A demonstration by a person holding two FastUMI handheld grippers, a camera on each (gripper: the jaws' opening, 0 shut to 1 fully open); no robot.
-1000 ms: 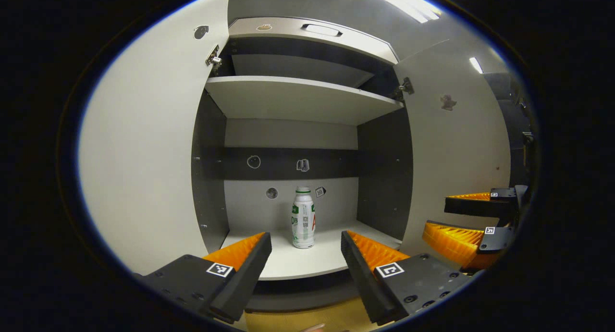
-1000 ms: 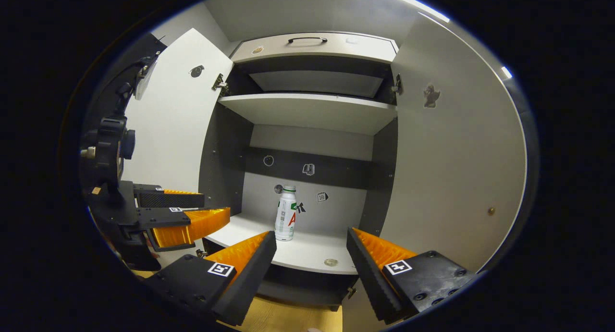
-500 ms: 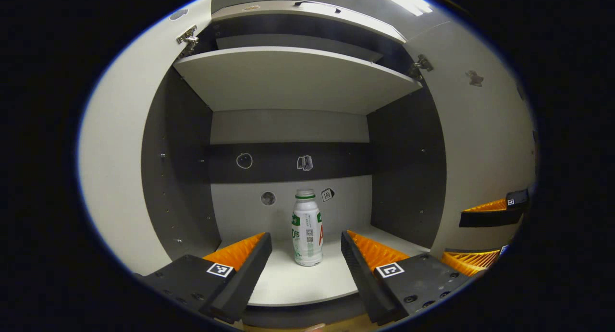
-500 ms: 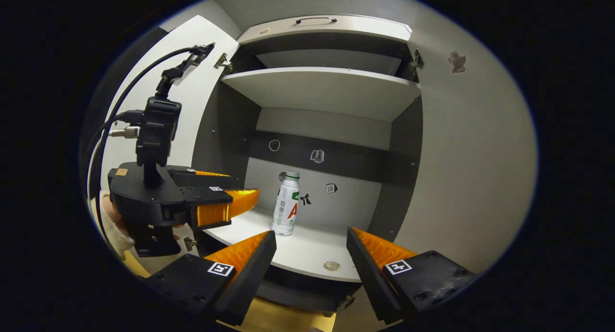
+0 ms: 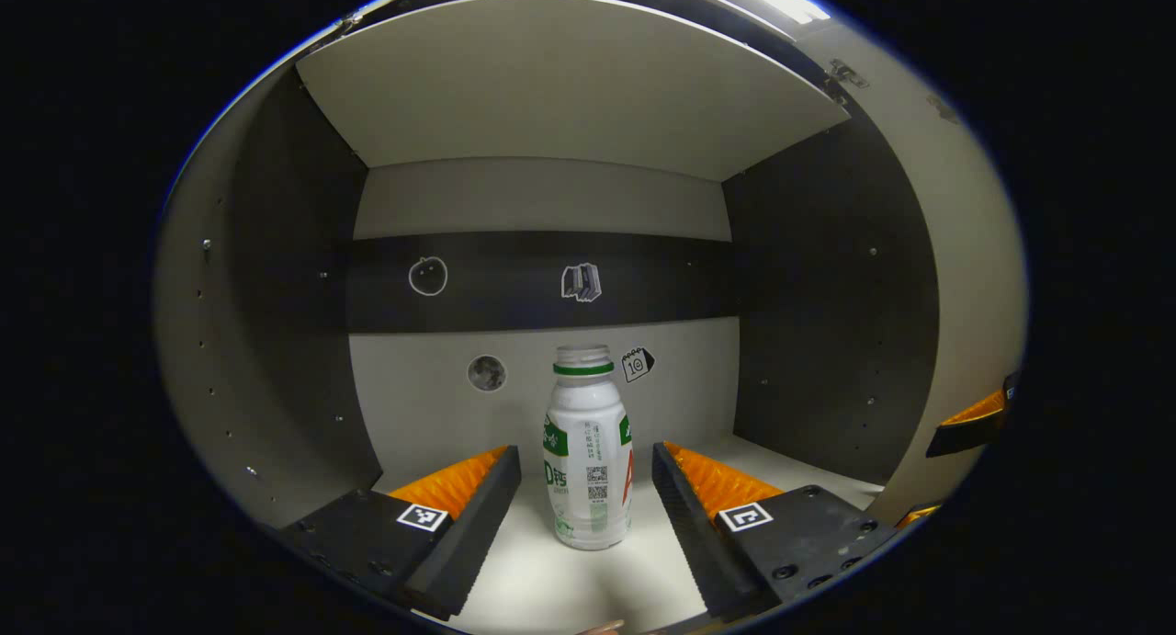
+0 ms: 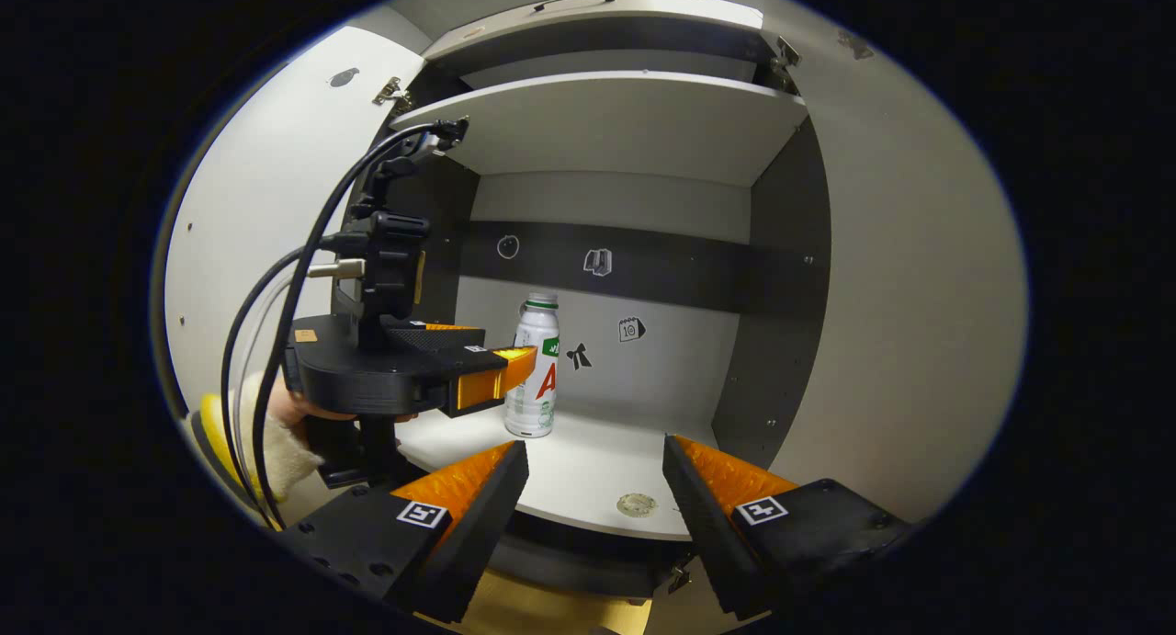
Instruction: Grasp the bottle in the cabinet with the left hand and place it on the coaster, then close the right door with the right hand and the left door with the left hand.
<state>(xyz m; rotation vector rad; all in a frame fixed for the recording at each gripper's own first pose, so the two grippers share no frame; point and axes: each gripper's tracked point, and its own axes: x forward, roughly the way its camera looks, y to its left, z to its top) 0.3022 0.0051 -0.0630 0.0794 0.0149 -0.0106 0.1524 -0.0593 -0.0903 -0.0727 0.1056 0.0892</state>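
A: Left gripper view, nearest first?
B: Left gripper point(image 5: 586, 474), jaws spread wide, nothing held. The bottle point(image 5: 589, 451) stands upright between the two fingers, a gap on each side, no contact.

A: What does the bottle stand on?
B: The cabinet's lower shelf point(image 5: 542, 584), roughly mid-width, set back from the front edge and short of the back wall. White body, green band under the cap, printed label.

A: Right gripper view?
B: Right gripper point(image 6: 595, 474) also spread wide, holding nothing, in front of the shelf's front edge. A small round mark point(image 6: 636, 504) sits on the shelf near that front edge, between its fingers as seen.

A: Is the other gripper visible there?
B: Yes, the left gripper point(image 6: 487, 378) reaches in from the left over the shelf's left part, its tip overlapping the bottle point(image 6: 536, 367) as seen. Cables point(image 6: 303, 277) run up from it, and a hand point(image 6: 308, 413) with a pale sleeve point(image 6: 266, 442) holds it below.

A: Doors?
B: Both swung open: left door point(image 6: 266, 212), right door point(image 6: 910, 277).

A: Farthest back?
B: Upper shelf point(image 5: 560, 84) overhead, and small stickers point(image 5: 583, 282) on the back wall, some on its dark band.
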